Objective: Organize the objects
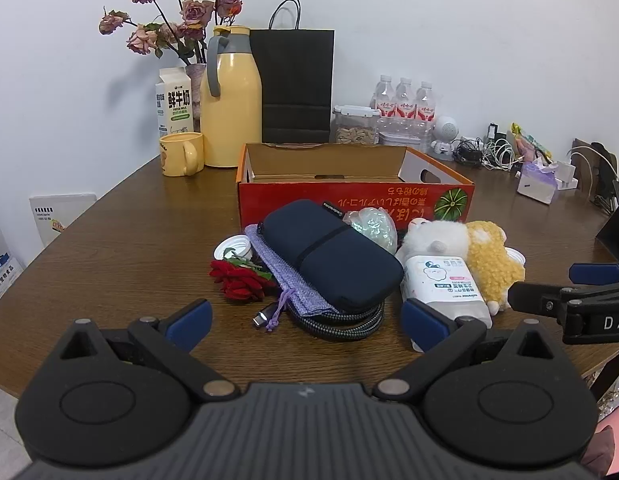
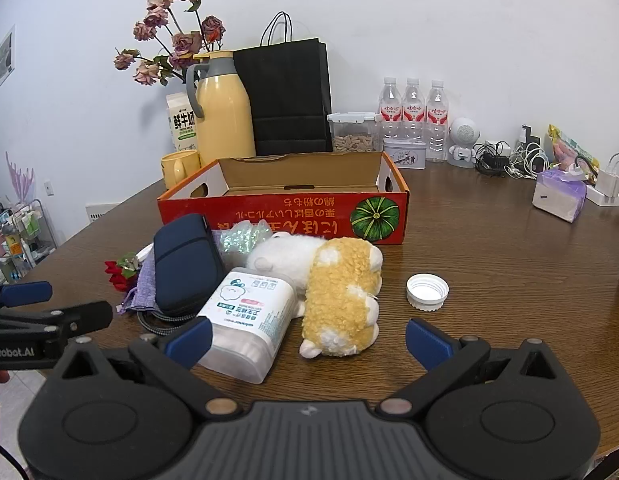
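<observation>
Brown wood table against a white wall, clutter lining the back edge: yellow thermos, yellow mug, milk carton, vase of dried roses, black paper bag, three water bottles, tissue pack.

I'm holding both tools low over the near edge, tilting down toward the pile. My left gripper is sitting with jaws spread wide, nothing between the blue pads. My right gripper is likewise spread wide and gripping nothing; its left pad is overlapping the cotton swab box in the right wrist view, but I can't tell if it's touching.

Orange cardboard box is sitting mid-table, open-topped; what I can see of its inside looks bare. Everything to sort is lying in front of it:
- navy zip pouch resting on a purple drawstring bag, with a braided cable coiling under them
- red fabric rose at the left end, white cap just behind it
- iridescent bubble-wrap bundle against the box front
- white plush and yellow plush lying side by side, touching
- cotton swab box lying flat, leaning against the plushes
- second white bottle cap sitting apart, right of the yellow plush
</observation>
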